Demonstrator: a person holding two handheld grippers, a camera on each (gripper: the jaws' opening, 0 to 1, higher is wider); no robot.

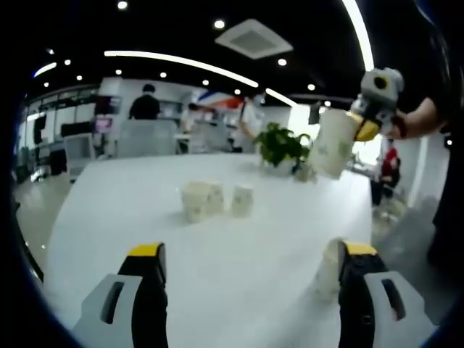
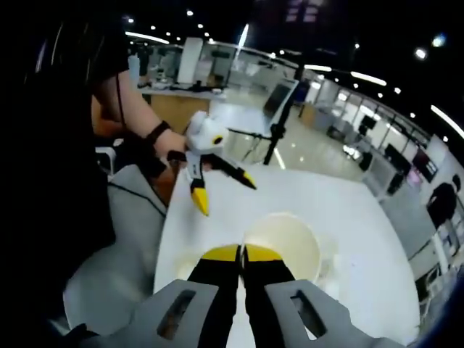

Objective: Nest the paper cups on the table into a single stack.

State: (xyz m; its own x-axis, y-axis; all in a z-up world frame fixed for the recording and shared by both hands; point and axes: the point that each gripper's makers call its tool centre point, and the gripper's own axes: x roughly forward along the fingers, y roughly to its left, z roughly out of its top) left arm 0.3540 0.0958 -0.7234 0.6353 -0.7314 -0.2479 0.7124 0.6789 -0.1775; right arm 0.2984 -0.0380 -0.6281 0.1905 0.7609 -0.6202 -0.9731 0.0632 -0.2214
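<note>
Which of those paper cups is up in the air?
The cup pinched in the right claw, held above the white table; the three cups mid-table and one beside the left claw stand on it.

Matt paper cups (image 1: 210,199) stand on a smooth, slightly glossy white table (image 1: 217,283).

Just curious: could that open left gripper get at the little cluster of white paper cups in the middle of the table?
Probably yes: the left gripper is open, and only bare white table lies before the white paper cups.

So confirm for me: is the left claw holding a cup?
No, the left claw is open over the table, nothing between its jaws.
</note>
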